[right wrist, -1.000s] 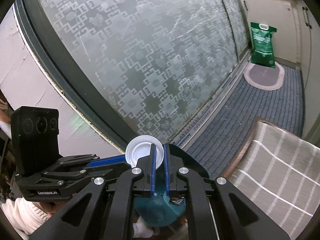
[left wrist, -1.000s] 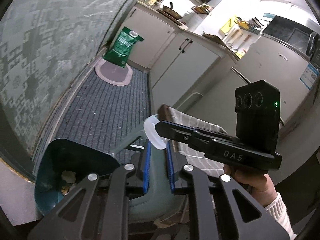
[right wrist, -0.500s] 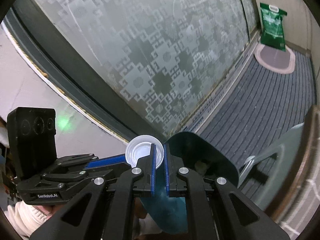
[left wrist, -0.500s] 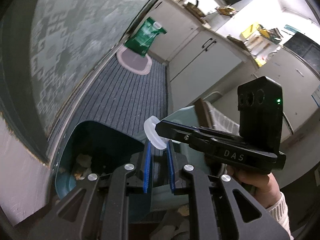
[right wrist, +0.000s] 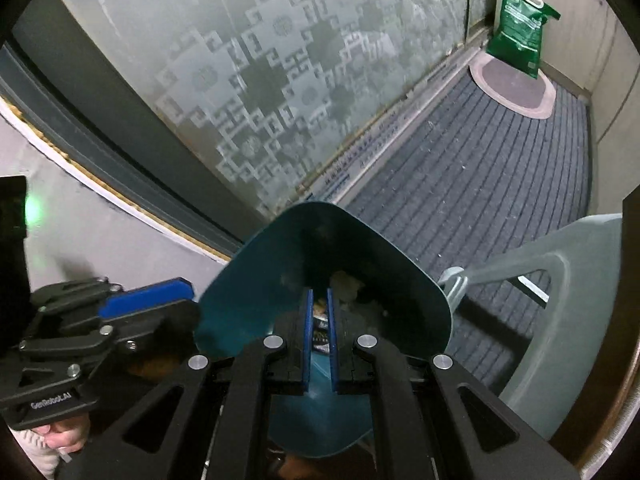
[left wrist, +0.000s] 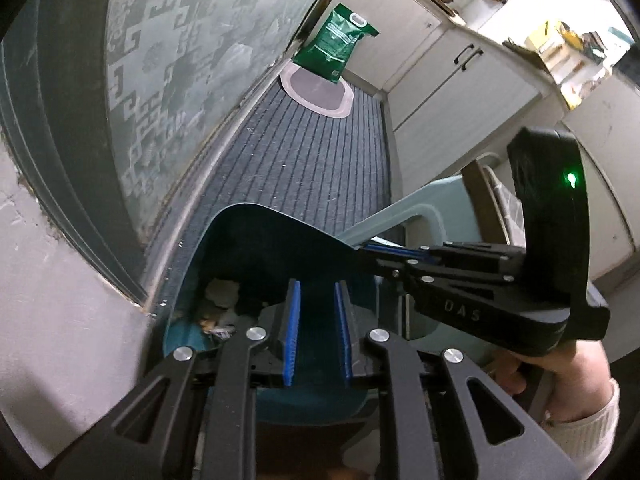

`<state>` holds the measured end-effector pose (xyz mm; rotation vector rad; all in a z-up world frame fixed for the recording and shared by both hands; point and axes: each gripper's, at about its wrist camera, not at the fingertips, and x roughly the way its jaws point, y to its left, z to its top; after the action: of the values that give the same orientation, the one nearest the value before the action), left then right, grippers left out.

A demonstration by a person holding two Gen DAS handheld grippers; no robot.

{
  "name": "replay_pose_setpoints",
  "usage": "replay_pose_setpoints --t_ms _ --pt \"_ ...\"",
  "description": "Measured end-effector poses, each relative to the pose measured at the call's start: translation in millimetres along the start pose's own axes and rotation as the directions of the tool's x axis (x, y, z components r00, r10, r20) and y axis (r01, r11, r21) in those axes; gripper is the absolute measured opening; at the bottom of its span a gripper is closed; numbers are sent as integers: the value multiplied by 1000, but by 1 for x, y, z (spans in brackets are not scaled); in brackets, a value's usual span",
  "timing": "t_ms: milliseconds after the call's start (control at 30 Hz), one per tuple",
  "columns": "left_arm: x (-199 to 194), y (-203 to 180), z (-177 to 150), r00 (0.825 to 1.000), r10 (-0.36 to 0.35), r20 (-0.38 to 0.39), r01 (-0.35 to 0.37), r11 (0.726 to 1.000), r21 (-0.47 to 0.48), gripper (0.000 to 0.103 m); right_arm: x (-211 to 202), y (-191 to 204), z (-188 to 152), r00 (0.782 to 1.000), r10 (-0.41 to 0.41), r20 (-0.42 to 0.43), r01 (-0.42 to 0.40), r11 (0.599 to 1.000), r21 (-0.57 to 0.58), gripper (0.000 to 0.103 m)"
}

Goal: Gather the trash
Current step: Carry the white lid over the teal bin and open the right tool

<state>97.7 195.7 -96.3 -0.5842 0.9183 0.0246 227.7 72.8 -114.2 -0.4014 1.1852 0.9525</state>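
Both grippers hang over the teal bin (right wrist: pixel 320 256): the right gripper (right wrist: pixel 319 336) has its jaws pressed together on nothing, the left gripper (left wrist: pixel 316 332) keeps a narrow empty gap. Crumpled trash (left wrist: pixel 220 292) lies inside the bin. Beyond, a green bag (right wrist: pixel 520 36) stands on the grey mat (right wrist: pixel 480 184).

You have a floor covered by a grey ribbed runner mat (right wrist: pixel 492 184) that runs along the foot of the frosted patterned glass door (right wrist: pixel 256 60). At the far end of that mat lies a small oval rug (right wrist: pixel 516 88) with a pale border, and a green bag (right wrist: pixel 520 32) stands on the rug against the end wall. At the mat's near end stands a teal bin (right wrist: pixel 280 280), with scraps inside.
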Motion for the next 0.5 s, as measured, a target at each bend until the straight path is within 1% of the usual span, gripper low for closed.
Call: replay_pose_setpoints --t_ms 167,200,300,333,400,433,500 --pt "-1 -10 -4 998 63 -4 -62 994 89 17 6 1 -5 999 -22 -42 22 1000 -17 7" --pt "-2 -14 -5 996 87 1 -86 989 118 17 8 1 -7 998 -27 -53 26 999 -22 7" --pt "-4 -23 -9 992 126 12 -126 975 185 17 5 4 -12 997 -35 -68 33 999 -39 7" --pt "-7 -26 -11 990 142 19 -143 967 210 18 1 5 -14 997 -38 -62 36 999 -40 7" --pt "-9 -31 -13 988 151 22 -152 962 225 18 -15 7 -17 999 -42 -31 40 998 -45 7" --pt "-14 -33 -15 986 165 36 -169 957 236 18 -21 8 -17 999 -41 -13 40 998 -45 7" --pt "-22 -38 -17 978 194 72 -206 945 256 19 -43 10 -19 998 -57 37 58 997 -42 11"
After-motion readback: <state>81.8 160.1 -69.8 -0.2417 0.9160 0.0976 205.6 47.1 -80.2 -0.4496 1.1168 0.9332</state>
